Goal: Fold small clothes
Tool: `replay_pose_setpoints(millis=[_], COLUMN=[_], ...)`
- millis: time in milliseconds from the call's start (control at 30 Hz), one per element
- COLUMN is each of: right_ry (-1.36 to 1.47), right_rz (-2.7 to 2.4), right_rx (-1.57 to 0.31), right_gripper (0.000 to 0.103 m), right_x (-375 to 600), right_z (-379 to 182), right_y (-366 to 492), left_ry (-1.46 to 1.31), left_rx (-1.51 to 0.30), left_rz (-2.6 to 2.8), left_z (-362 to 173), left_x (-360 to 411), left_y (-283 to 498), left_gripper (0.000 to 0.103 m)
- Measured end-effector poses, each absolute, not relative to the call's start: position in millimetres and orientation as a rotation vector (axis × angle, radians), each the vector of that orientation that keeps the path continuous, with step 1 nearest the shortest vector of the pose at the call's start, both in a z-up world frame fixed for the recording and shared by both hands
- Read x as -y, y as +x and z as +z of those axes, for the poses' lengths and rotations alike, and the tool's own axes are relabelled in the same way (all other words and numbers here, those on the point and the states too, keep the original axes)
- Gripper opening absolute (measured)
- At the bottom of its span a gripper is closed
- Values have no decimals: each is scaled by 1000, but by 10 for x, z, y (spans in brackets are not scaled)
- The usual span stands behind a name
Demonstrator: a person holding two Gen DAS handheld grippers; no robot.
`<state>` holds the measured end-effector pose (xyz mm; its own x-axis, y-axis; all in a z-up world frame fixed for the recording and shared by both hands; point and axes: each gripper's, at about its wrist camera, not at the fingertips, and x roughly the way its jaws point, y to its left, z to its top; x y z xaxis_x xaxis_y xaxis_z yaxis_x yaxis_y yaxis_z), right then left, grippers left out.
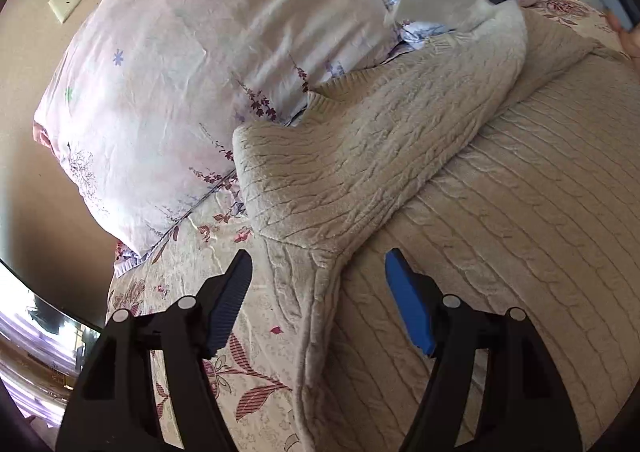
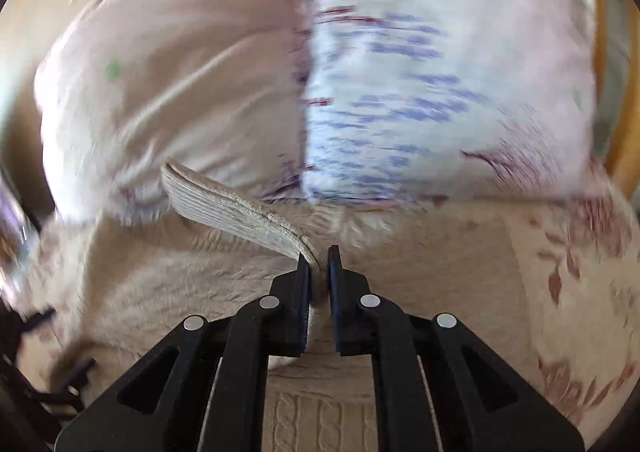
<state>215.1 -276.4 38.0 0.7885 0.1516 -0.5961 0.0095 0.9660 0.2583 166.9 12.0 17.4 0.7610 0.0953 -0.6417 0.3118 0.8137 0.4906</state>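
Beige cable-knit sweater, partly folded

Body lies flat on the bed. One sleeve is raised diagonally across it, its ribbed cuff lifted clear of the body.

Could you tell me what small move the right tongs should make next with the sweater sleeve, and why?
Probably carry the sleeve cuff across and lay it on the sweater body. The right tongs are shut on the cuff and hold it lifted, while the left tongs are open, gripping nothing.
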Motion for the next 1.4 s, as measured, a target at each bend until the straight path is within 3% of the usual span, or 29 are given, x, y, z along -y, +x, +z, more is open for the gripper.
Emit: replay_pose_setpoints(millis=[100, 167, 233, 367, 533, 633, 700, 1067, 1200, 1400], right_ry=[553, 650, 728, 809, 847, 795, 766, 630, 651, 669], right_rz=[119, 131, 135, 117, 46, 56, 88, 133, 121, 141], right_rx=[-796, -850, -850, -813, -770, -757, -748, -787, -831, -838], right_gripper=[10, 18, 29, 33, 31, 12, 10, 9, 9, 10], right_x=[3306, 3504, 3657, 3878, 4078, 4024, 3935, 3505, 3547, 3588], right_z=[67, -116, -192, -195, -192, -126, -79, -97, -217, -216], right_y=[2124, 2102, 2064, 2065, 2049, 2035, 2027, 2044, 2033, 2033], left_ry=[635, 646, 622, 584, 550, 526, 491, 230, 149, 103], left_rx=[-716, -716, -728, -735, -726, -709, -701, -813, -831, -841], left_rz=[-101, -79, -60, -8, 39, 73, 98, 125, 111, 105], left_z=[128, 108, 122, 173, 244, 294, 337, 265, 234, 244], left_x=[-132, -122, -143, -225, -305, -363, -444, -1025, -1152, -1271], left_y=[1751, 1783, 1830, 1903, 1984, 1997, 2000, 1998, 1885, 1788], left_gripper=[66, 66, 64, 64, 64, 64, 65, 71, 83, 85])
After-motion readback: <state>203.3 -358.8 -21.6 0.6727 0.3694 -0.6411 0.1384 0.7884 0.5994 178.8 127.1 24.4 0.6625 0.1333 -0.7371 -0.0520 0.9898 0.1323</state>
